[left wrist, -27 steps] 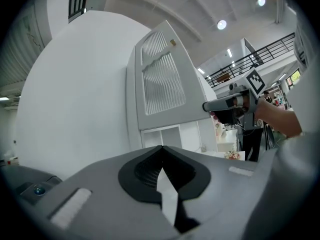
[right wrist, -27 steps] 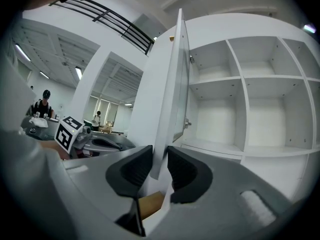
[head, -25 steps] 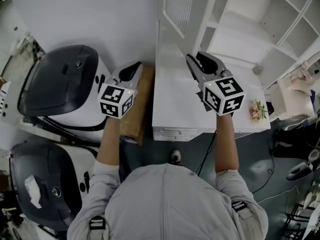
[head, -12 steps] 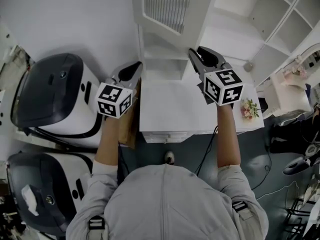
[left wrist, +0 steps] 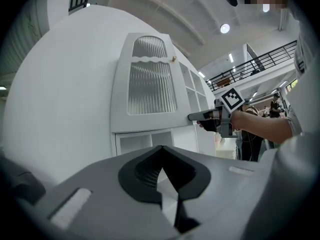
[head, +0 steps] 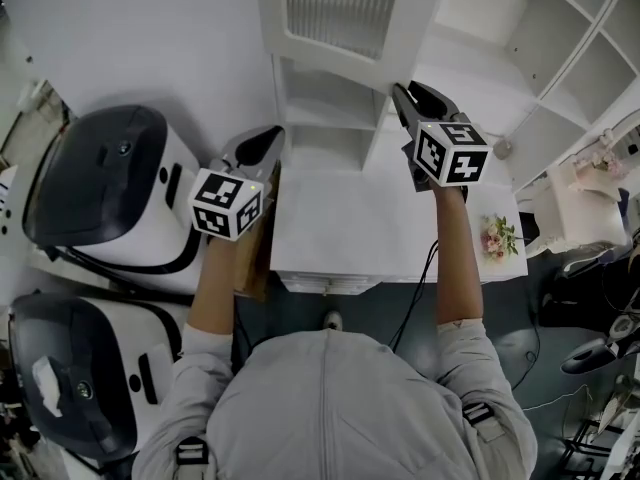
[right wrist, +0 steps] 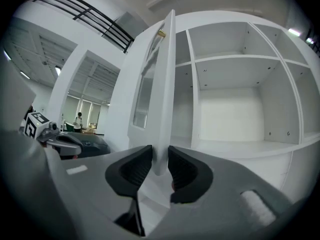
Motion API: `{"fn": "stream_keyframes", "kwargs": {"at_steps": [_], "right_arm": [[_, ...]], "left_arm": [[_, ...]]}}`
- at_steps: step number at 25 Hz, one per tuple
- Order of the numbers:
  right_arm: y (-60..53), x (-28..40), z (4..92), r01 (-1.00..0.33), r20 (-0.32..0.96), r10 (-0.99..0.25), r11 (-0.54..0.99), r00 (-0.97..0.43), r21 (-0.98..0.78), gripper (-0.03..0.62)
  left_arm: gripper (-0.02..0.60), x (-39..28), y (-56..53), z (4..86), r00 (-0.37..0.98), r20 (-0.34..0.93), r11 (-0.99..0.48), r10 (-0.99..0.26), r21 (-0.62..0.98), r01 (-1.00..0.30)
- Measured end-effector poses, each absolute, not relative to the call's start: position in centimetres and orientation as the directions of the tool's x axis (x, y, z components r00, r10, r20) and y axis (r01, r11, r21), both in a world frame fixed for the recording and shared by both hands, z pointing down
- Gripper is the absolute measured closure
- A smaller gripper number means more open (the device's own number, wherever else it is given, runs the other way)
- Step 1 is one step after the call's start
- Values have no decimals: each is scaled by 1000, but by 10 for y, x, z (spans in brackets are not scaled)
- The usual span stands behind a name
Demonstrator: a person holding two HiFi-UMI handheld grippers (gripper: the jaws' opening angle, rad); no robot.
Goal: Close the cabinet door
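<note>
1. the cabinet door [head: 345,13] stands swung out from the cabinet [head: 520,58]. its free edge lies right at the tip of the right tool [head: 408,98]. the door's panel runs from that tool toward the left tool's side, and the cabinet's open compartments lie on the tool's other side.
2. from the left tool [head: 268,140] the door is found ahead and higher up, well apart, and is not touched by it.
3. the right tool's jaws are set astride the lower part of the door's edge. they have just been opening a little. the edge is still seen between them, and both pads appear to lie against the door's two faces, so the door is pinched there.
4. the left tool's jaws are pressed together at the tips, and nothing is held between them.
5. in the right gripper view the door is seen edge-on, with a small gold knob [right wrist: 161,33] high on it. the left tool is seen off to the side.
6. only in the left gripper view is the door's face shown, with its ribbed glass panel [left wrist: 150,86] and the right tool at its edge.
7. only in the head view are these shown:
   - the white counter [head: 380,228] under both tools
   - a brown box [head: 262,248] below the left tool
   - two dark-lidded machines [head: 110,183] further out on that tool's outer side
   - a small bunch of flowers [head: 497,238] beside the right arm
</note>
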State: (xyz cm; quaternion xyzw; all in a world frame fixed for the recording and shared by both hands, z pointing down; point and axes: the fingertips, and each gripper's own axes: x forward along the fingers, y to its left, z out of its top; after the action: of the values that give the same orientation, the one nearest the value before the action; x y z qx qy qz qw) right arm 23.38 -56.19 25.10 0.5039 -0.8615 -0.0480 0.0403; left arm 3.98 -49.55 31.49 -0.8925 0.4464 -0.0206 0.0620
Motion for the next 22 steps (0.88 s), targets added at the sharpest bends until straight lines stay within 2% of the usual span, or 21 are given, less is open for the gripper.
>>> {"fn": "stream_keyframes", "kwargs": {"at_steps": [7, 14, 22], "right_arm": [[-588, 247, 250, -884, 11, -888, 459, -460, 85, 480], [-614, 260, 248, -882, 19, -885, 466, -466, 69, 431], [-637, 264, 246, -877, 11, -880, 475, -475, 66, 433]], "left_arm": [[563, 48, -505, 317, 582, -5, -576, -813, -137, -806], [563, 56, -518, 320, 567, 11, -563, -824, -141, -815], [563, 64, -538, 319, 552, 14, -548, -833, -146, -823]]}}
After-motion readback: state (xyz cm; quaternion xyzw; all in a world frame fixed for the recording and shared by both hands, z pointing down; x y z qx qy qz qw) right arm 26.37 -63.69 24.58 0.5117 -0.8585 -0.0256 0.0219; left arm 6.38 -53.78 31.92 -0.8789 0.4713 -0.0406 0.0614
